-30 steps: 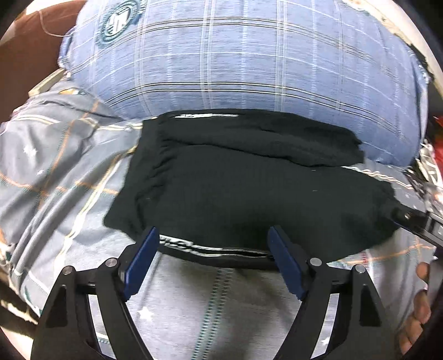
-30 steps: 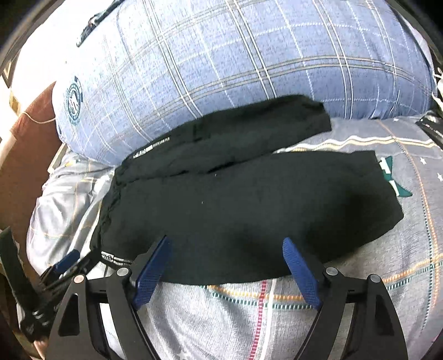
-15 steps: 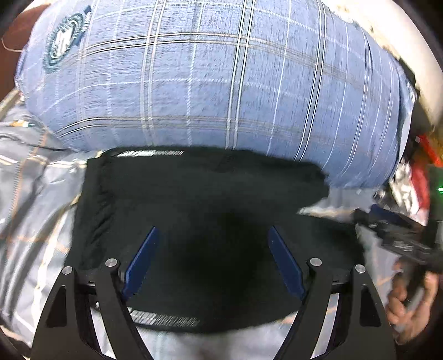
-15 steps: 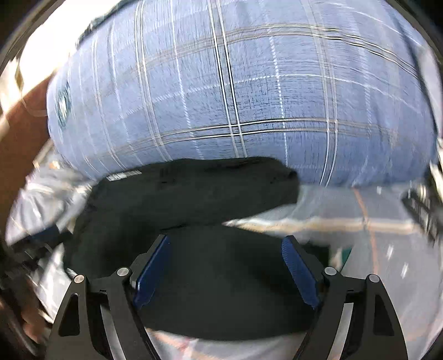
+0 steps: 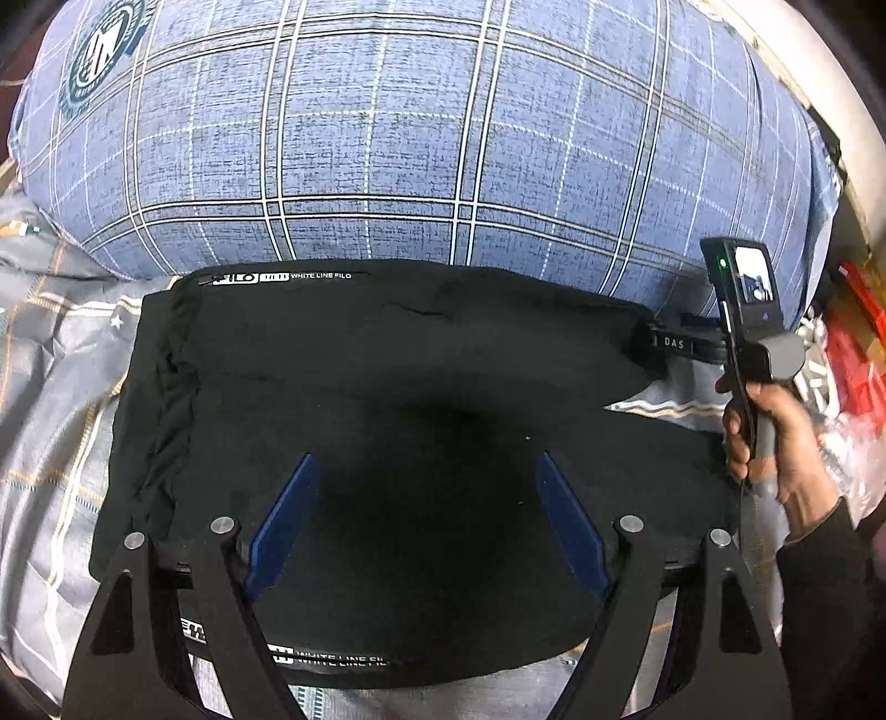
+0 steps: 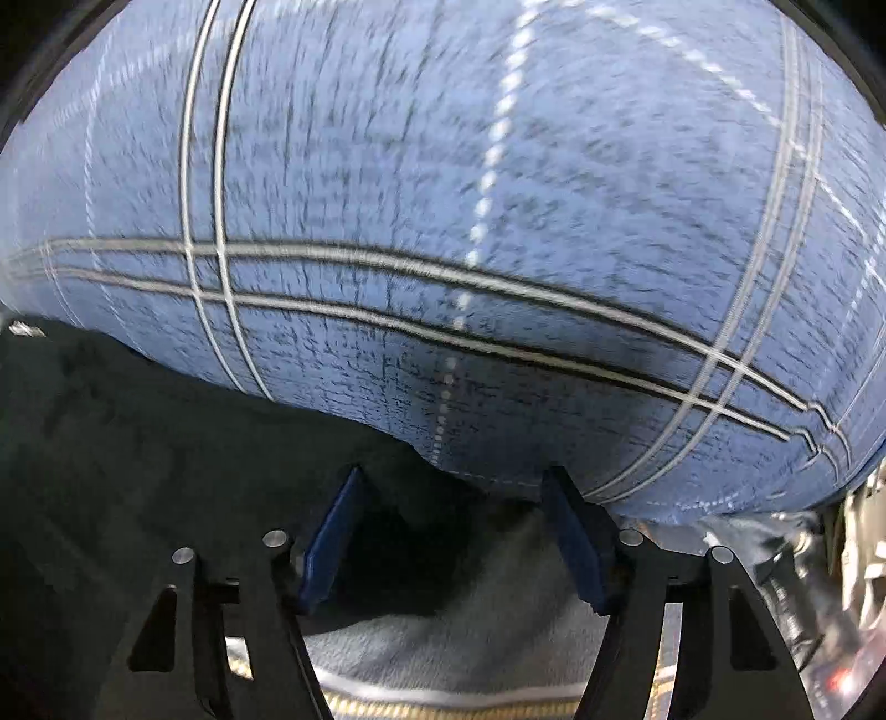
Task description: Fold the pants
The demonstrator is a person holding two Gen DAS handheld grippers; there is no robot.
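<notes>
Pants (image 5: 387,387): black, lying already doubled across the bedsheet (image 5: 50,387), far leg against the plaid pillow (image 5: 443,138).
Left gripper (image 5: 423,515): hovering released over the near leg.
Right gripper (image 6: 454,531): closing around the far leg's end, not yet pinching.
Remaining: folding the length over.

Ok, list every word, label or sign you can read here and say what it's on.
"WHITE LINE FILO": white print on the far edge of the black pants.
"WHITE LINE FI...": near edge of the pants, cut off.
"DAS": right gripper's black body.
Round emblem on the blue plaid pillow: unreadable.
</notes>
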